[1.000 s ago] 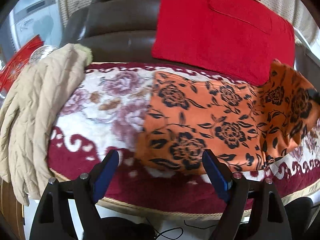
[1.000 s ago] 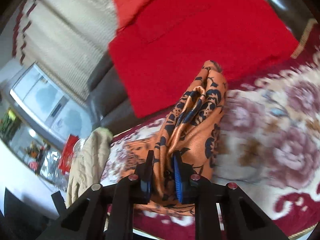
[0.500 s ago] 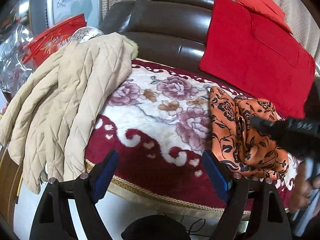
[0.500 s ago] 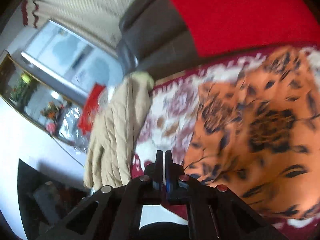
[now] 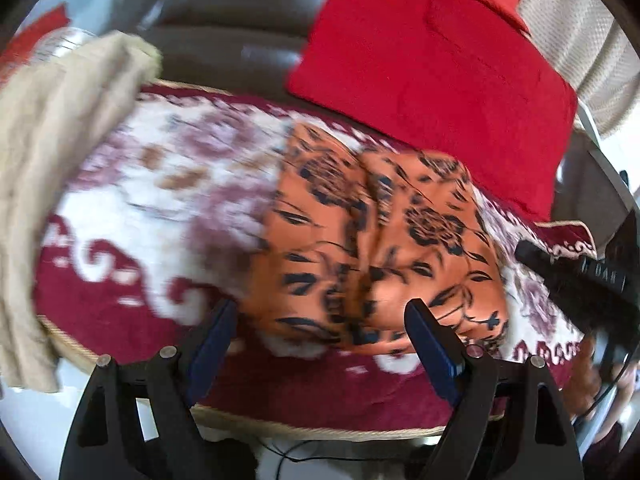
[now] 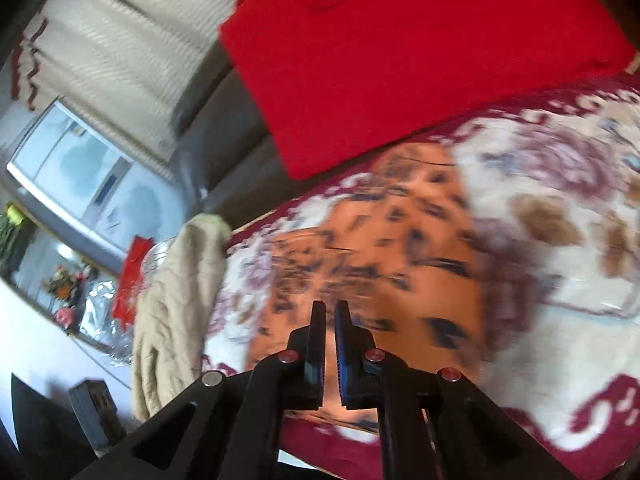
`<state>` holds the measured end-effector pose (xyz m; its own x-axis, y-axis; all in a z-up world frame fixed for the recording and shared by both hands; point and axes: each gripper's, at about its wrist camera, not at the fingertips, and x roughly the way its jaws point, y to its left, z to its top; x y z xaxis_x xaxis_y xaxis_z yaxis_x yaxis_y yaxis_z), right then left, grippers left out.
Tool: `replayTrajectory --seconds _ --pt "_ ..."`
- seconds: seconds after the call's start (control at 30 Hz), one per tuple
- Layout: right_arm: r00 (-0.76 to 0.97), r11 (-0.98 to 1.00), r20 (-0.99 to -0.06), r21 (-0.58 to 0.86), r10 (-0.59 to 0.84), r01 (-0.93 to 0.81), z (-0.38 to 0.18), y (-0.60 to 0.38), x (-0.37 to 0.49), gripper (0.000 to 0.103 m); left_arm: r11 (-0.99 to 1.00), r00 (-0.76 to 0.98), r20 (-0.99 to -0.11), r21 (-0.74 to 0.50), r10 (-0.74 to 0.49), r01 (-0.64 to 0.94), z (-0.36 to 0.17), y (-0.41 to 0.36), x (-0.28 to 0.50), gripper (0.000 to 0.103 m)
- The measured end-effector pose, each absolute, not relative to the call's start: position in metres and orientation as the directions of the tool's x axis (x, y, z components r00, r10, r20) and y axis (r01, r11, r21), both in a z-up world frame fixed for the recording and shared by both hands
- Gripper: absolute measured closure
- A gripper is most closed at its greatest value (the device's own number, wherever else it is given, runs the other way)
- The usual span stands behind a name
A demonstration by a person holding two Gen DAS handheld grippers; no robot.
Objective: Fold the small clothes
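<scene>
My left tongs (image 5: pixel 320 344) gape wide, right tongs (image 6: pixel 329 344) nearly closed, empty; the orange cloth (image 5: pixel 372 248) looks thin, limp, slippery, so I'd pinch its 5 o'clock corner.

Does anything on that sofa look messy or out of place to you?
The orange flowered cloth is only roughly folded: it lies rumpled, with a deep crease down its middle, on the floral blanket. The beige quilted jacket is slung over the sofa's end and hangs off the edge. Both views are blurred, so finer detail is unclear.
</scene>
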<state>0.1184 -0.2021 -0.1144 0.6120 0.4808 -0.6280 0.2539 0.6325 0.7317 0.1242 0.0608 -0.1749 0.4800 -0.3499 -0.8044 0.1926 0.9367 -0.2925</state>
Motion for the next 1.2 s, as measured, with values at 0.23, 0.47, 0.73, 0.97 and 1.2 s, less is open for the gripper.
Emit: replayTrajectory --seconds 0.23,0.47,0.73,0.97,1.2 --pt "0.604 0.572 -0.626 0.757 0.493 0.317 -0.158 -0.241 0.096 0.095 0.919 0.372 -0.845 -0.31 -0.383 0.243 -0.207 0.01 0.143 0.017" --pt "0.638 0.452 -0.546 0.83 0.543 0.325 -0.192 -0.253 0.085 0.017 0.894 0.392 -0.813 -0.327 -0.431 0.306 -0.203 -0.011 0.145 0.043" --pt "0.586 0.468 -0.549 0.831 0.596 0.302 -0.204 -0.241 0.104 0.031 0.882 0.393 -0.799 -0.343 -0.454 0.322 -0.2 -0.013 0.155 0.026" --pt "0.564 0.467 -0.557 0.827 0.609 0.313 -0.218 -0.224 0.109 0.035 0.863 0.349 -0.79 -0.459 -0.505 0.21 -0.221 0.003 0.159 0.062" --pt "0.611 0.49 -0.528 0.835 0.59 0.249 -0.206 -0.222 0.106 0.045 0.855 0.45 -0.727 -0.43 -0.518 0.29 -0.184 0.013 0.146 0.077"
